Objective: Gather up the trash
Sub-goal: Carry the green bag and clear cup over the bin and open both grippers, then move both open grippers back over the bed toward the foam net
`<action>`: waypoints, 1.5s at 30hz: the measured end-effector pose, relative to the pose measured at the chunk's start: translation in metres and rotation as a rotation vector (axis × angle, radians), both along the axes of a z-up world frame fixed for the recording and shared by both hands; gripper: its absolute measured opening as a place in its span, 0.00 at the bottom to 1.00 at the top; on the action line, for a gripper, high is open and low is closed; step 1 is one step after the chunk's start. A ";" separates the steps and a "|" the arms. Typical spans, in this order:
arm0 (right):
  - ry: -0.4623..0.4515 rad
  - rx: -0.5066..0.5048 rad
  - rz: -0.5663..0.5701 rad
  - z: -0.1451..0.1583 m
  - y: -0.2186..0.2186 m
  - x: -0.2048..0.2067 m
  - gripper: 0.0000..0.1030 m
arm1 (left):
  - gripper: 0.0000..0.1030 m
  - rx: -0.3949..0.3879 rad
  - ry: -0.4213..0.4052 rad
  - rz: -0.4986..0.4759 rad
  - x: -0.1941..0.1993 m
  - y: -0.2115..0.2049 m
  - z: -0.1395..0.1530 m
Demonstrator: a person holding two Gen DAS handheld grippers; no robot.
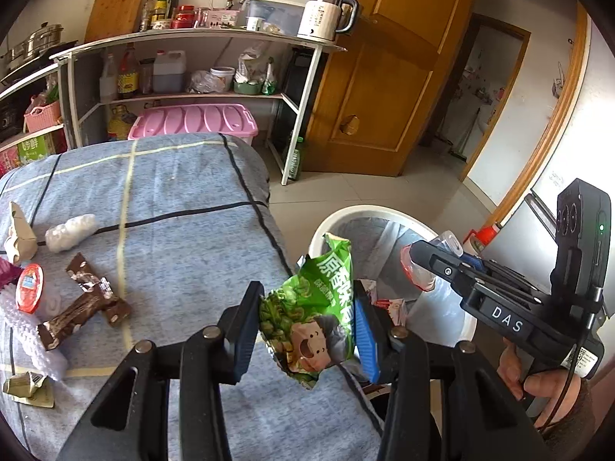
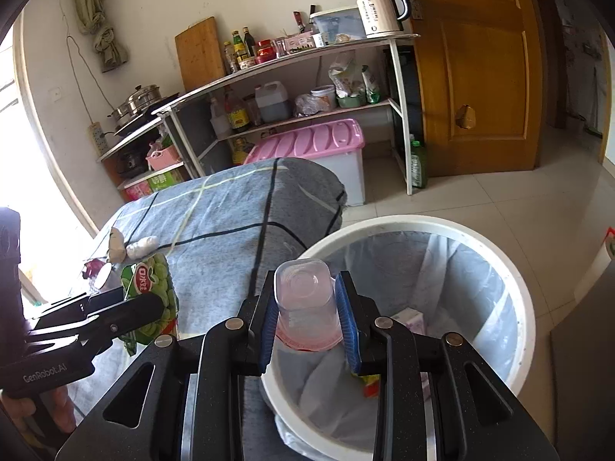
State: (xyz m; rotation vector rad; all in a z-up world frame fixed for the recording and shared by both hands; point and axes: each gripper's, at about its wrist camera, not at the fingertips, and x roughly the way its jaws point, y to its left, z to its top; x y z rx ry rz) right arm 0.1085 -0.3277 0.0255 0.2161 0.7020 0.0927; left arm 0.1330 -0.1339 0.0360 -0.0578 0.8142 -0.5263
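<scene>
Left gripper (image 1: 307, 326) clamped on green snack bag (image 1: 311, 315), lower centre of left wrist view, over table edge beside bin. Right gripper (image 2: 309, 307) clamped on clear plastic cup (image 2: 305, 303), bottom facing camera, red-rimmed mouth toward gripper body, centre of right wrist view, above near rim of white trash bin (image 2: 511, 265). Bin lined with translucent bag; inside, lower centre-right of right wrist view: pale pink carton (image 2: 413, 322) and red-and-yellow wrapper scrap (image 2: 369, 384). Bin on tiled floor, just beside table draped in grey checked cloth (image 1: 173, 199). Remaining on cloth, left side of left wrist view: brown chocolate wrappers (image 1: 84, 303), red-lidded cup (image 1: 30, 288), white crumpled tissue (image 1: 71, 232), beige paper scrap (image 1: 19, 234), small gold wrapper (image 1: 29, 388). Behind table, upper centre: pink-lidded storage box (image 1: 196, 121) under shelf unit (image 1: 307, 88), contents not visible; white kettle (image 1: 326, 13) on top shelf.
</scene>
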 end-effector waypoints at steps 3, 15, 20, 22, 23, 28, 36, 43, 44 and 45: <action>0.020 -0.014 -0.027 -0.004 -0.018 -0.003 0.30 | 0.45 0.004 0.013 -0.034 0.003 -0.021 -0.005; 0.107 -0.069 -0.106 -0.030 -0.063 -0.003 0.30 | 0.45 0.043 0.079 -0.109 0.007 -0.077 -0.030; 0.148 -0.069 -0.126 -0.042 -0.075 0.000 0.30 | 0.52 0.052 0.088 -0.112 0.007 -0.087 -0.035; 0.161 -0.074 -0.127 -0.046 -0.077 0.001 0.30 | 0.55 0.057 0.089 -0.112 0.006 -0.089 -0.036; 0.168 -0.083 -0.130 -0.047 -0.076 0.002 0.31 | 0.58 0.056 0.091 -0.115 0.007 -0.089 -0.037; 0.164 -0.084 -0.130 -0.047 -0.076 0.000 0.48 | 0.60 0.052 0.085 -0.106 0.006 -0.086 -0.035; 0.137 -0.071 -0.127 -0.038 -0.068 -0.007 0.48 | 0.60 0.028 0.065 -0.064 0.001 -0.061 -0.024; 0.093 -0.055 -0.089 -0.025 -0.045 -0.011 0.48 | 0.60 0.008 0.030 -0.001 -0.008 -0.025 -0.012; 0.088 -0.057 -0.083 -0.023 -0.040 -0.011 0.48 | 0.60 0.004 0.024 0.008 -0.010 -0.019 -0.010; 0.083 -0.058 -0.078 -0.021 -0.036 -0.011 0.48 | 0.60 0.004 0.019 0.018 -0.012 -0.013 -0.009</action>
